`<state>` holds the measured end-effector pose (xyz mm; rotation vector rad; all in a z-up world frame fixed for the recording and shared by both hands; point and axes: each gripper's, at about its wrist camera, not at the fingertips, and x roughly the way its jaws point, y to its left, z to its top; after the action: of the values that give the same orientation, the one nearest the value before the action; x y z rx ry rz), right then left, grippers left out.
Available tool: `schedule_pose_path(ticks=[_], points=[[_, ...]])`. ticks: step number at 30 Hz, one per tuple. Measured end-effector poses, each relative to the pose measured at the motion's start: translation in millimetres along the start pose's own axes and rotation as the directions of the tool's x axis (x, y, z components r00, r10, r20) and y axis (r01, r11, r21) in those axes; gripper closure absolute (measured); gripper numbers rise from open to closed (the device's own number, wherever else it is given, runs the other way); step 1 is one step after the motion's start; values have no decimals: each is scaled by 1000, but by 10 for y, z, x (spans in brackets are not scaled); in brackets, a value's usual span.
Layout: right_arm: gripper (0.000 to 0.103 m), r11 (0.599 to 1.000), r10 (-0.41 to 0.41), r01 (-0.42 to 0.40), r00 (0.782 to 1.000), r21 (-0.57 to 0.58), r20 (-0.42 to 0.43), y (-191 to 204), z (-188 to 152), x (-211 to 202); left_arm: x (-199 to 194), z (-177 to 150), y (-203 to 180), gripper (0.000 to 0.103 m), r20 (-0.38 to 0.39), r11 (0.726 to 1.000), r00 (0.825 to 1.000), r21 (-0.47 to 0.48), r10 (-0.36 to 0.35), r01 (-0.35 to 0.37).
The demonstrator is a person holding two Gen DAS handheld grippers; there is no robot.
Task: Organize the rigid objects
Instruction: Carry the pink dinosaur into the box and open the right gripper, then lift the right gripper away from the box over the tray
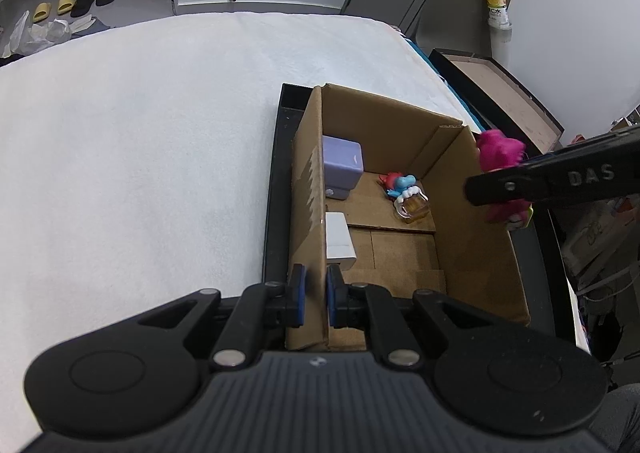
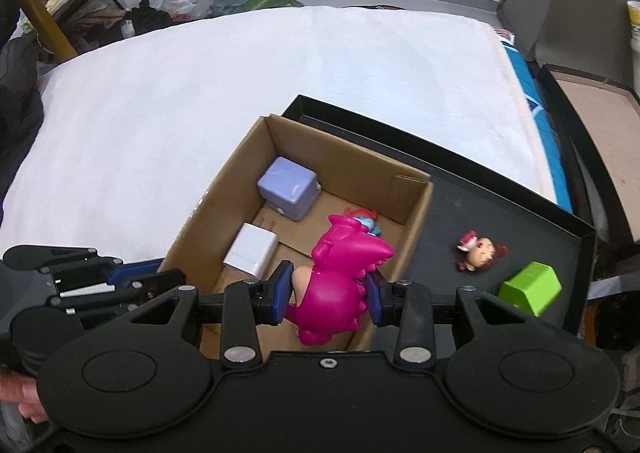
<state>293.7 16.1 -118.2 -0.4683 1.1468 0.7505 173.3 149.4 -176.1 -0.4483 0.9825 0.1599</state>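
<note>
Right tool [image 2: 327,295]: clamped on the pink dinosaur [image 2: 340,285].
Left tool [image 1: 316,295]: clamped on the cardboard box [image 2: 412,205] wall.
Box: directly below the dinosaur, beyond the right tool's tips.

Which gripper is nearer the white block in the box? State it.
Left. The left gripper clamps the cardboard box wall right beside the white block; the right gripper holds the pink dinosaur across the box.
</note>
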Motion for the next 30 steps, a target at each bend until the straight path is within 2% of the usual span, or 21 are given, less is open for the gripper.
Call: schedule_pose_path(ticks=[8,9,12,22,30], points=[[65,1000,-1,1,1000,19,2,116,66,180,17,9,-3,93,-3,1000,1000,0,2,-2],[63,1000,5,-6,1000,27,10,121,69,186,17,9,-3,93,-4,1000,1000,0,2,-2],[45,999,6,-8,999,41,42,124,64,154,19,8,-4,93,-4,1000,1000,0,2,-2],[27,998,-33,27,995,60,92,-56,-78,-92,31,13,-16,93,-9,1000,1000,-3,9,-9],[23,994,-44,32,992,106,116,-253,-254,-285,44,11,-40,93,-13,1000,1000,6,19,-19]])
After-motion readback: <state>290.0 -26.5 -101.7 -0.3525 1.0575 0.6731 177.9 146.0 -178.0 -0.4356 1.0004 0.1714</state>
